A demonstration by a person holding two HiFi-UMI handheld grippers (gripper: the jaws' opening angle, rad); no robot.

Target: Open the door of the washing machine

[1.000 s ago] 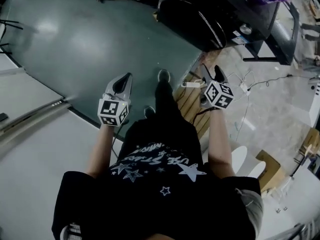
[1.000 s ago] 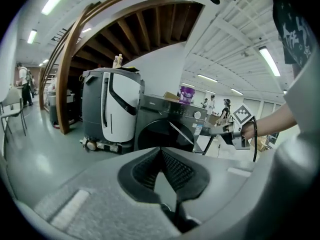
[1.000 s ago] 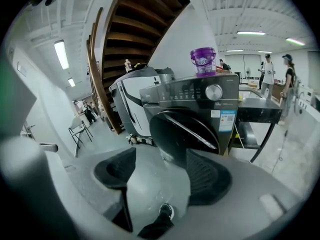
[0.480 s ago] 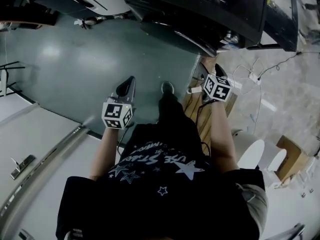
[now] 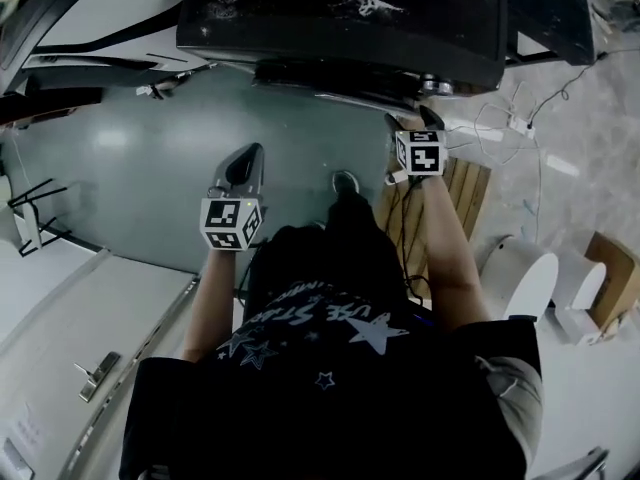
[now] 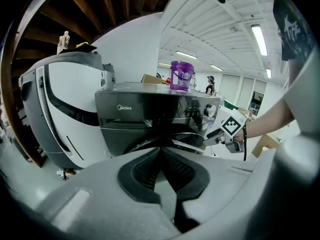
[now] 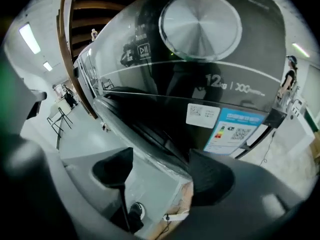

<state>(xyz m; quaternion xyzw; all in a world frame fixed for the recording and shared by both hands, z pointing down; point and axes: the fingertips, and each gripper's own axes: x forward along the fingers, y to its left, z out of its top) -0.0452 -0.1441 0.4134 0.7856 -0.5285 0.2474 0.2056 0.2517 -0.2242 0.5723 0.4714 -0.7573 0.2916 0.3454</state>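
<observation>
Now the right tool [image 7: 160,170], its jaws just opened wide, stands at the washing machine's [image 5: 340,13] front with the shut door's [image 7: 150,129] rim between its pads, ungripped; next it should clamp that edge and pull outward. The left tool [image 5: 243,158] hangs clenched, empty. Loose cables [image 5: 520,118] beside the wooden slats [image 5: 465,183] could catch a backward step.

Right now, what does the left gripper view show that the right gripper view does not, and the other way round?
Only the left gripper view shows the purple bucket standing on top of the washing machine, and the white rounded unit beside it. Only the right gripper view shows the round metallic dial and the blue label. Both show that dark washing machine and its door.
</observation>
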